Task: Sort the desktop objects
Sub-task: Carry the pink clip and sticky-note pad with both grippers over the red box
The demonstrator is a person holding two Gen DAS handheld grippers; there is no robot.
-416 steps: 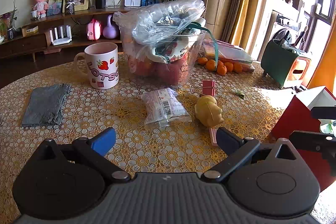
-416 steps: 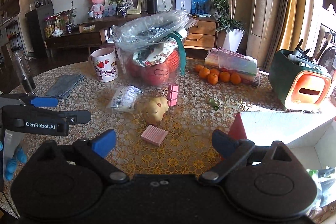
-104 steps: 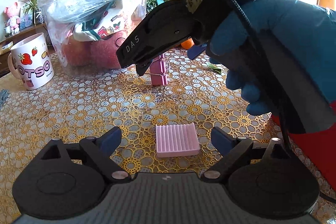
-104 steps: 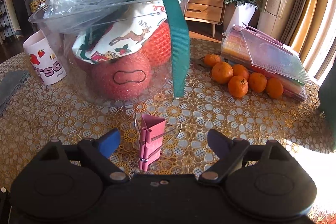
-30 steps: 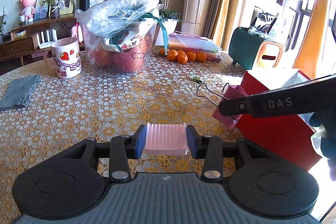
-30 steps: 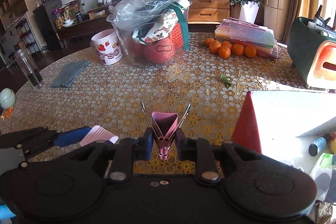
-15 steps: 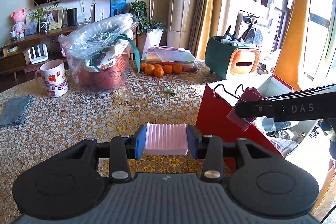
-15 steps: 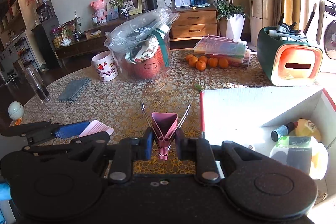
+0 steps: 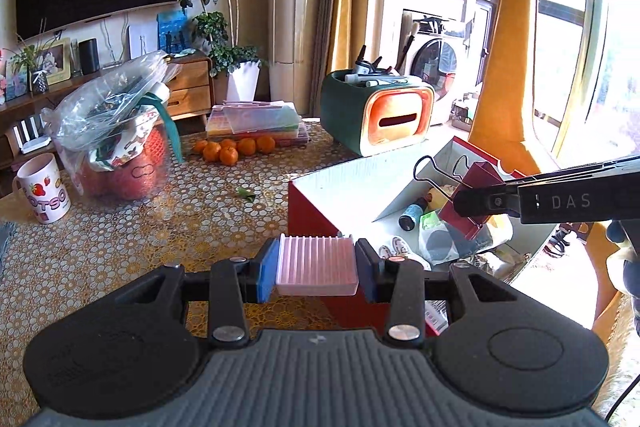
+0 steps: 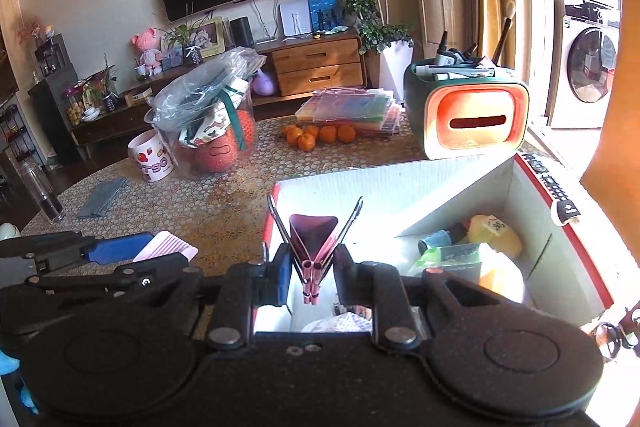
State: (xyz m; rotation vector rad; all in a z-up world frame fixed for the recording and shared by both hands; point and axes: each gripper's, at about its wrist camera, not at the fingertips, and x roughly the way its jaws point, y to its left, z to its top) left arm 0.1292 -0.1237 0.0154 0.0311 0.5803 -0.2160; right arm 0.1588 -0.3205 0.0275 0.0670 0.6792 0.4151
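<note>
My left gripper [image 9: 316, 269] is shut on a pink ribbed block [image 9: 316, 263] and holds it above the near left edge of the red box [image 9: 312, 203]. My right gripper [image 10: 312, 277] is shut on a pink binder clip [image 10: 312, 239] and holds it over the open box [image 10: 560, 267]. The clip [image 9: 468, 195] and the right gripper also show in the left wrist view, above the box's inside. The box holds a yellow toy [image 10: 494, 233], a small bottle [image 9: 410, 217], a green packet [image 10: 448, 257] and other items.
On the lace-covered table [image 9: 120, 227] stand a plastic tub with a bag [image 9: 116, 143], a strawberry mug [image 9: 40, 193], several oranges [image 9: 232, 149], flat plastic cases [image 9: 256, 119] and a green-orange organiser [image 9: 384, 119]. A grey cloth [image 10: 102, 203] lies at the left.
Both grippers have moved right and forward with their loads. The clip now hangs over the box's inside, and the block is at the box's near edge.
</note>
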